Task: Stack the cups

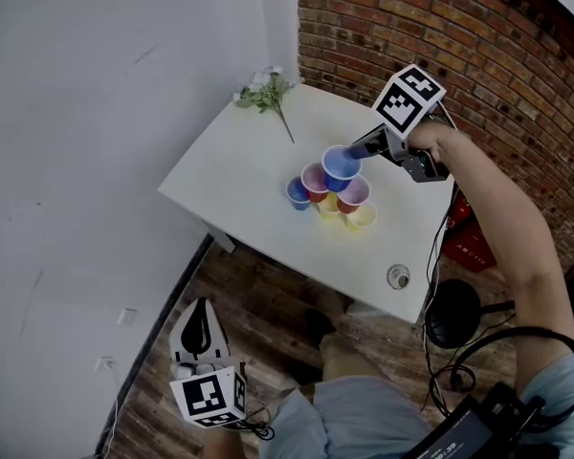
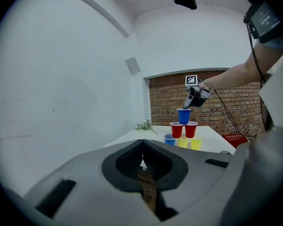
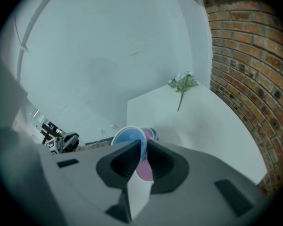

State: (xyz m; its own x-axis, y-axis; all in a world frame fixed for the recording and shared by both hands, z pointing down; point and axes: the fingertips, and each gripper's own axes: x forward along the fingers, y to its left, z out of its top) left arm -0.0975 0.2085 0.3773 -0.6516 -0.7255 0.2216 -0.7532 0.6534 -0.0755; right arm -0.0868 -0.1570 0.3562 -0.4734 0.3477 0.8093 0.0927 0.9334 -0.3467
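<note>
The left gripper view looks at the stack from the side. It has 3 tiers: the lower blue cup [image 2: 169,139] and 2 yellow cups [image 2: 183,142] [image 2: 196,143] stand on the white table [image 2: 132,136], 2 red cups [image 2: 176,129] [image 2: 191,129] stand on those, and the top blue cup [image 2: 184,115] sits across the red pair. That makes 6 cups, 2 of each colour.

From above, the head view shows all 6 mouths facing up. It also shows a small round fitting [image 1: 397,276] near the table's front edge, which neither gripper view catches. 1 flower sprig [image 1: 266,94] lies at the far corner, by the brick wall [image 1: 478,55].

Only the right gripper view shows the hold. The right gripper [image 3: 144,147] has its jaws slightly apart, with the top blue cup's rim wall standing between them. A sliver of gap shows beside the wall, so the pads do not look clamped on it.

The left gripper [image 2: 141,145] hangs low, well clear of the table. Its tips are together, with only a thin slit behind them and nothing in them.
</note>
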